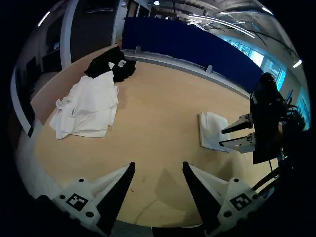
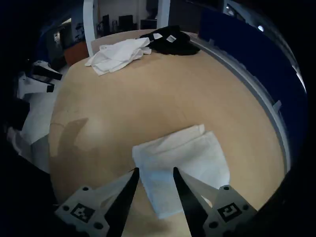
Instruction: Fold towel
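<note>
The towel (image 2: 189, 154) looks mostly folded on the table (image 2: 118, 102), right claw (image 2: 155, 170) open and empty over its near edge, left claw (image 1: 158, 168) likewise over bare wood, so pinching that edge comes next, I'd guess.

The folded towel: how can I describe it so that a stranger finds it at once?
Look at the wooden table beside the blue partition. Just before the right hand-held gripper lies a flat, neatly folded white towel, alone on bare wood. The white pile and black cloth at the far end are crumpled.
</note>
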A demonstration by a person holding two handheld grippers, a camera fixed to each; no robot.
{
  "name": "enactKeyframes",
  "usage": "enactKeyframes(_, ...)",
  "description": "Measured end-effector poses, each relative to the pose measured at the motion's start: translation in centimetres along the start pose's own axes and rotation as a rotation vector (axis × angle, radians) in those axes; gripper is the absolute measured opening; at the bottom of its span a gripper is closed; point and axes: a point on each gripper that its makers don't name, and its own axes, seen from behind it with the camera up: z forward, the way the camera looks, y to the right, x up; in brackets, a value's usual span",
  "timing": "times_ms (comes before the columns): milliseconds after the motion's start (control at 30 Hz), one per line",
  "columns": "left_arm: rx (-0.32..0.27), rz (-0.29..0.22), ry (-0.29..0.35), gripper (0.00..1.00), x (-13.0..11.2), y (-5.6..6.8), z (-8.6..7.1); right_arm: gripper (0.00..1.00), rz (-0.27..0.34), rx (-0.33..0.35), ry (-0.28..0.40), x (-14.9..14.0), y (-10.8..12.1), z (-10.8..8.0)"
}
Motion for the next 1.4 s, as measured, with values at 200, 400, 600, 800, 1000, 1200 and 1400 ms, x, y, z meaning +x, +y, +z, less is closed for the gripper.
enactKeyframes(200, -0.004, 0.007, 0.001, 0.89, 0.1, 0.3, 0.1, 0.66, 0.044, -0.028, -0.026, -3.0, 0.2, -1.2)
enactKeyframes(400, -0.011, 0.012, 0.001, 0.89, 0.3, 0.6, 0.3, 0.66, 0.087, -0.052, -0.052, -5.9, 0.3, -2.4)
enactKeyframes(600, -0.018, 0.023, -0.001, 0.89, 0.4, 1.1, 0.5, 0.66, 0.119, -0.073, -0.075, -7.9, 0.6, -2.7)
enactKeyframes(800, -0.022, 0.029, -0.004, 0.89, 0.3, 1.6, 0.7, 0.65, 0.131, -0.079, -0.084, -8.6, 0.5, -2.6)
enactKeyframes(1000, -0.024, 0.025, -0.002, 0.89, 0.4, 1.7, 0.5, 0.61, 0.155, -0.093, -0.087, -9.0, 0.6, -2.2)
enactKeyframes(1200, -0.024, 0.025, -0.001, 0.89, 0.6, 1.6, 0.5, 0.51, 0.187, -0.088, -0.076, -8.8, 0.5, -2.0)
enactKeyframes(1400, -0.026, 0.029, -0.001, 0.89, 0.5, 1.8, 0.5, 0.35, 0.187, -0.092, -0.078, -9.0, 0.4, -2.0)
